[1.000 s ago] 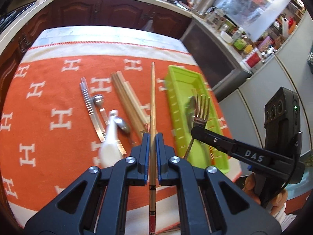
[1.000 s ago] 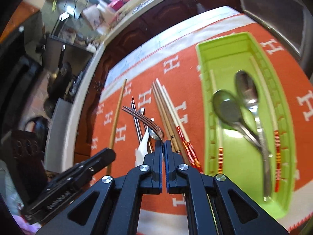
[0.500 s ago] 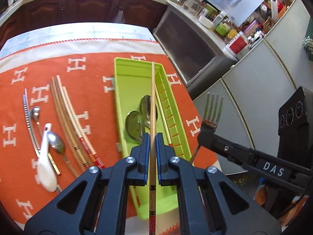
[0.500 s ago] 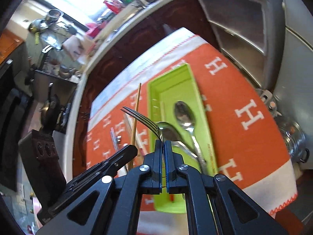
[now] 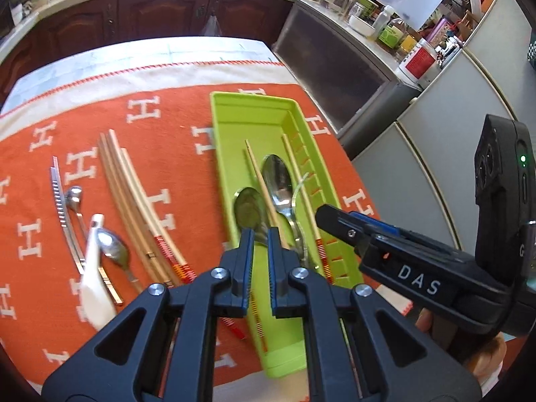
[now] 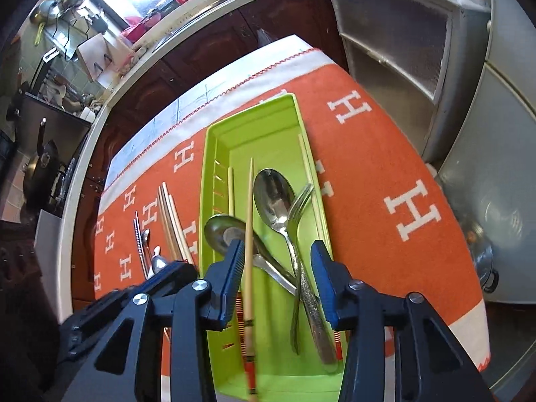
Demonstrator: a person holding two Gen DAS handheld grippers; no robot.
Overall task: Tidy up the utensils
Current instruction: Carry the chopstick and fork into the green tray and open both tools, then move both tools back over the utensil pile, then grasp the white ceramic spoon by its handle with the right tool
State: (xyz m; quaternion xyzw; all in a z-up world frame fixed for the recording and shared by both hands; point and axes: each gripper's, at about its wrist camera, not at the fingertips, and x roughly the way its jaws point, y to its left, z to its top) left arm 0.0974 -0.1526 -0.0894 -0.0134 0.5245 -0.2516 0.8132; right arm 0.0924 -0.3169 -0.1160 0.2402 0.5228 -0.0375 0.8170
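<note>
A lime green tray lies on the orange cloth. It holds two metal spoons, a fork and several chopsticks. My left gripper hovers over the tray's near end, its jaws a narrow gap apart with nothing between them. The wooden chopstick it carried lies loose along the tray. My right gripper hangs over the tray with its jaws opening. The fork rests below and between them, untouched by the pads.
Left of the tray on the cloth lie a bundle of wooden chopsticks, a white ceramic spoon, metal spoons and a ridged metal strip. Dark cabinets stand behind the table. Grey units flank it on the right.
Both grippers have swung right, over the tray. The chopstick has left the left jaws and the fork has dropped from the right jaws, which have parted. Both pieces now lie in the tray.
</note>
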